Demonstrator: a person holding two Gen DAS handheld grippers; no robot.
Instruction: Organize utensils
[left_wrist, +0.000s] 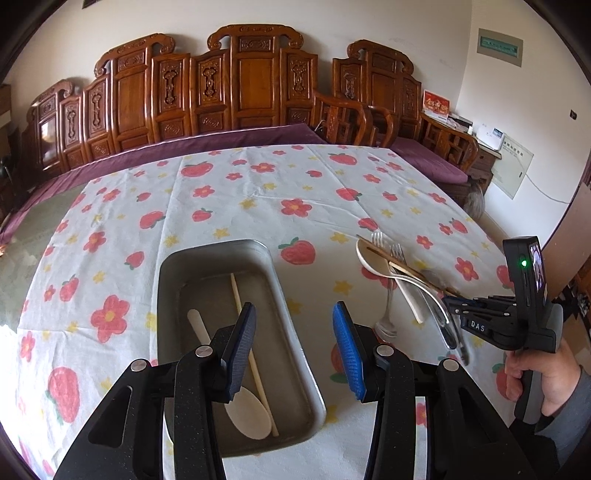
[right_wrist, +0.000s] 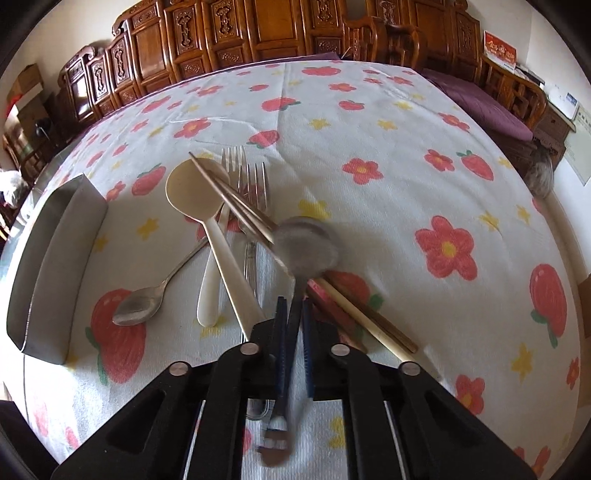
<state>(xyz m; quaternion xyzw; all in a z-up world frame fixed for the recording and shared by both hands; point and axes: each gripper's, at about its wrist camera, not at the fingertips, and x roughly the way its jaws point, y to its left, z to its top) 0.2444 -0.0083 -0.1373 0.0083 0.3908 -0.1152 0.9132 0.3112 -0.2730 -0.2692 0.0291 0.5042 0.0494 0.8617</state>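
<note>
A grey metal tray (left_wrist: 288, 295) sits on the flowered tablecloth and holds a cream spoon (left_wrist: 245, 410) and one chopstick (left_wrist: 251, 350). My left gripper (left_wrist: 293, 352) hangs open and empty just above the tray's near end. My right gripper (right_wrist: 293, 314) is shut on the handle of a metal spoon (right_wrist: 306, 245), whose blurred bowl is lifted over the utensil pile. The pile holds a cream spoon (right_wrist: 194, 192), two forks (right_wrist: 253, 184), chopsticks (right_wrist: 229, 192), a small metal spoon (right_wrist: 138, 306) and more chopsticks (right_wrist: 365, 317). The tray's wall (right_wrist: 55, 266) shows at the left.
A carved wooden bench (left_wrist: 236, 85) with a purple cushion stands behind the table. The right gripper and the hand on it (left_wrist: 528, 325) show at the right in the left wrist view. Bare tablecloth (left_wrist: 258, 192) lies beyond the tray.
</note>
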